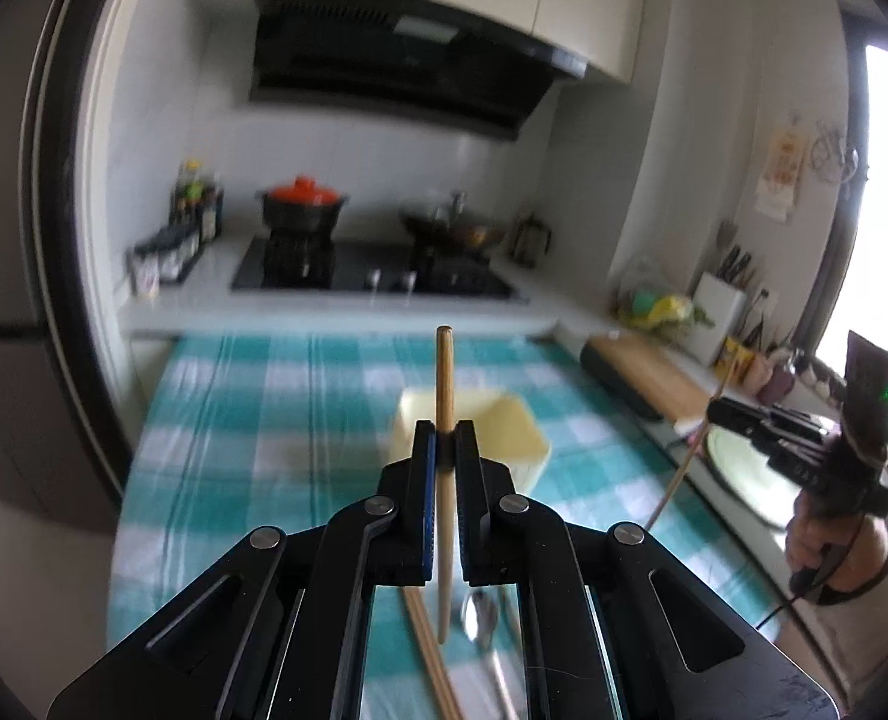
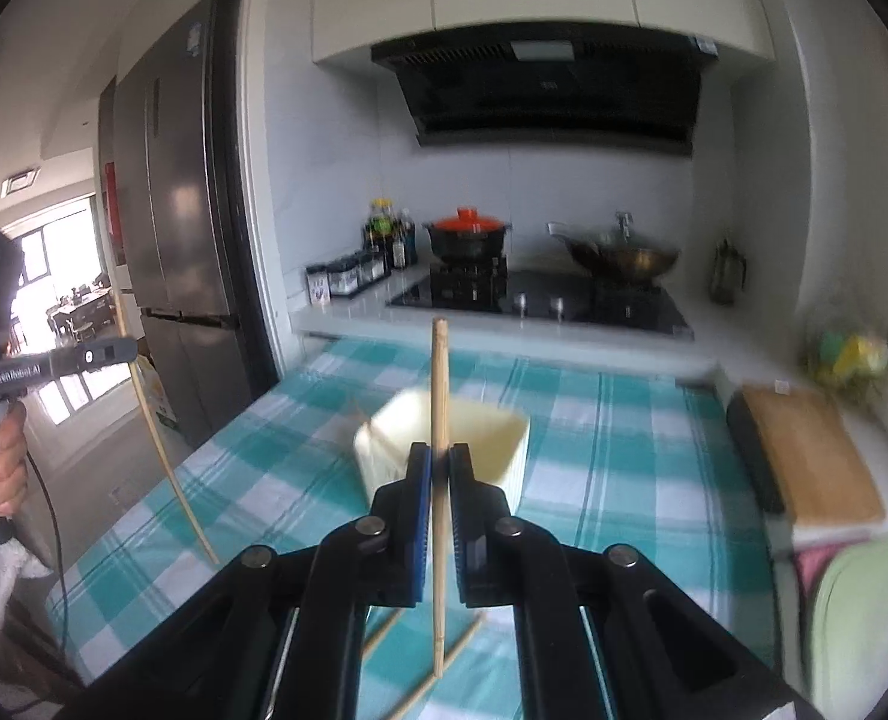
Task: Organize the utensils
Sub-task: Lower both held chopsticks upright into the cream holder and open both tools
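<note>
Above the checked cloth: both grippers were raised over the table, each clamped on one chopstick.
Left gripper (image 1: 444,438): jaws were pinched together on a wooden chopstick (image 1: 444,384), which stood nearly upright between the pads, its top toward 12 o'clock and its lower end hanging below the jaws.
Right gripper (image 2: 439,462): jaws were likewise closed on a second chopstick (image 2: 440,384), almost upright with a slight tilt.
Cross view: from the left wrist camera the right gripper appeared at 3 o'clock, held by a hand (image 1: 816,540), its chopstick slanting down.
Container (image 2: 444,438): a pale yellow open box sat on the teal checked tablecloth (image 2: 624,420) at 12 o'clock from both grippers, just beyond the fingertips.
Remaining utensils: a metal spoon (image 1: 480,618) and loose chopsticks (image 1: 426,648) lay on the cloth at 6 o'clock, beneath the left gripper.
Cutting board (image 2: 816,456): it lay at 3 o'clock, off the cloth's edge.
Stove (image 2: 540,294): it stood far at 12 o'clock, blurred.
</note>
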The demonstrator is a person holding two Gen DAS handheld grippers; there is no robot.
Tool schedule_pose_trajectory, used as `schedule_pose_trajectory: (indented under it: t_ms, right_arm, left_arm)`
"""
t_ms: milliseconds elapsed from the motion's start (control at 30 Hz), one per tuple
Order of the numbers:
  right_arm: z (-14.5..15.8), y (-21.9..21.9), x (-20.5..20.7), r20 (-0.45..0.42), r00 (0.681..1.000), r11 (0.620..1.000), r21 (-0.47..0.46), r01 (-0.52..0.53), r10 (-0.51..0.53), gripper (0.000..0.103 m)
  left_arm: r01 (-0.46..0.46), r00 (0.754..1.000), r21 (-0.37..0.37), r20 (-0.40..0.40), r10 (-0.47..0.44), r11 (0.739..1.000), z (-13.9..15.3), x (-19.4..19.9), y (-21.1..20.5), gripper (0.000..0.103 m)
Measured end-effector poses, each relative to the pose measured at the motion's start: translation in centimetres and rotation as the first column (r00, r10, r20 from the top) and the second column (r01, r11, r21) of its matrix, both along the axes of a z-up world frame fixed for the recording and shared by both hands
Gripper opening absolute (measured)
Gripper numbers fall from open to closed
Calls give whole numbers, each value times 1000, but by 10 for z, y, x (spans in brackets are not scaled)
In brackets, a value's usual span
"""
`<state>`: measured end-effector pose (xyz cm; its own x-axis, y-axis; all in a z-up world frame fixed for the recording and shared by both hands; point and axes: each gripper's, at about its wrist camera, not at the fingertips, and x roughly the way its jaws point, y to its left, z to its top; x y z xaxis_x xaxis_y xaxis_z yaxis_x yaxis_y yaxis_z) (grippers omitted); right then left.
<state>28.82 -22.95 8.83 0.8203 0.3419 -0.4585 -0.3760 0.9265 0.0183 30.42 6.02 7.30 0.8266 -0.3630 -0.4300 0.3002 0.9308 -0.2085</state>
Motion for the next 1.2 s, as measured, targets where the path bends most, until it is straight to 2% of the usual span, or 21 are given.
schedule_pose_trajectory:
  t_ms: [200,267,367,500,633,833,900,933,967,1067,1200]
  right_arm:
    - [33,16,52,141,990,1000,20,8,-11,6]
    - [33,22,66,206,978,1000,19,20,-23,6]
    - [21,31,90,231,973,1000,12,22,-24,6]
    - [-12,35,129,141,990,1000,6,19,-20,6]
    - [-51,32,165,-21,999,1000,15,26,-25,6]
    - [-94,29,198,-216,976,999,34,17,-9,8]
    - [-100,27,201,-264,964,998,52,26,-12,16]
    - [-99,26,200,-272,962,997,60,39,-21,32]
    - [-94,23,195,-266,963,996,69,51,-31,42]
    - [-72,17,172,-223,975,997,64,37,-21,43]
    - [-39,9,127,-184,983,1000,14,7,-4,43]
  left_arm:
    - [-62,989,-30,130,66,998,38,60,-25,4]
    - [-88,981,-36,168,93,995,42,78,-34,4]
    - [-121,974,-36,187,126,992,34,111,-52,4]
    - [-111,991,-27,77,113,993,-2,158,-71,4]
    - [-85,994,8,-64,86,996,-48,195,-84,4]
    - [-46,978,42,-200,53,998,-94,218,-102,5]
    - [-35,966,76,-254,54,996,-100,219,-106,15]
    - [-31,961,87,-273,54,996,-99,217,-107,35]
    - [-28,959,90,-279,52,996,-94,211,-105,50]
    - [-8,969,95,-246,31,995,-73,186,-95,58]
    - [33,963,102,-271,-4,994,-50,142,-71,69]
